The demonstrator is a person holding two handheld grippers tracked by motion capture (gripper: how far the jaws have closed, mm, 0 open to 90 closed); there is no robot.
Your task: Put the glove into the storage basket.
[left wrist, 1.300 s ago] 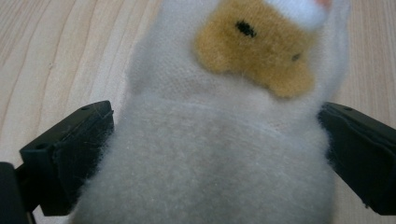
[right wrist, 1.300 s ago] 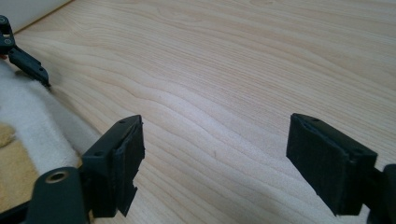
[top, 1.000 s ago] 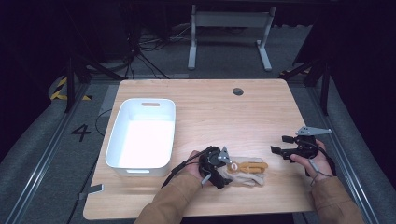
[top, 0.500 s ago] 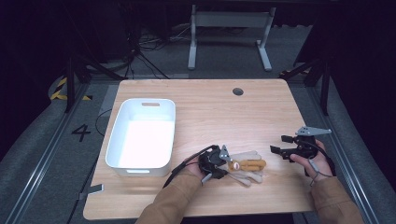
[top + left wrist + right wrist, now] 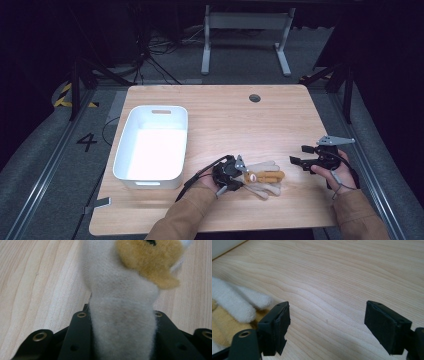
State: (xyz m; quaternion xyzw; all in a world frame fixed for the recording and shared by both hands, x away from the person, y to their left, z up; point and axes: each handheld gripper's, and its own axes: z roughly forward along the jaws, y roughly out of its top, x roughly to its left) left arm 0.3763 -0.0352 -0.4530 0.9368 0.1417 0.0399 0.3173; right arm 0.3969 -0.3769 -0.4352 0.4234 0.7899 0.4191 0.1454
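Left gripper, low and just left of centre in the high view, has just been closing its jaws, and the left gripper view shows them now pressed against both flanks of a grey-white plush limb, so it is gripping the soft toy. Right gripper, at the lower right of that frame, hangs with its jaws wide apart and nothing but bare wood between them.

What matters for the coming move is how the toy lies relative to the two grippers. Its long axis runs roughly left to right across the lower middle of the high view, with the clamped end at the left and the free end stretching rightward toward the right gripper, near it but not touching. The left gripper is plainly the nearer one, already on the toy; in the right gripper view the toy sits at the left edge, just beside the left jaw. The white tray stands to the left of the left gripper, on the wooden table, so my guess is that any carry would go leftward across the frame.

As for looks, the toy is fuzzy and limp, pale grey-white with tan, golden-brown patches, and a small round spot shows on the tan part; it will likely sag when lifted.
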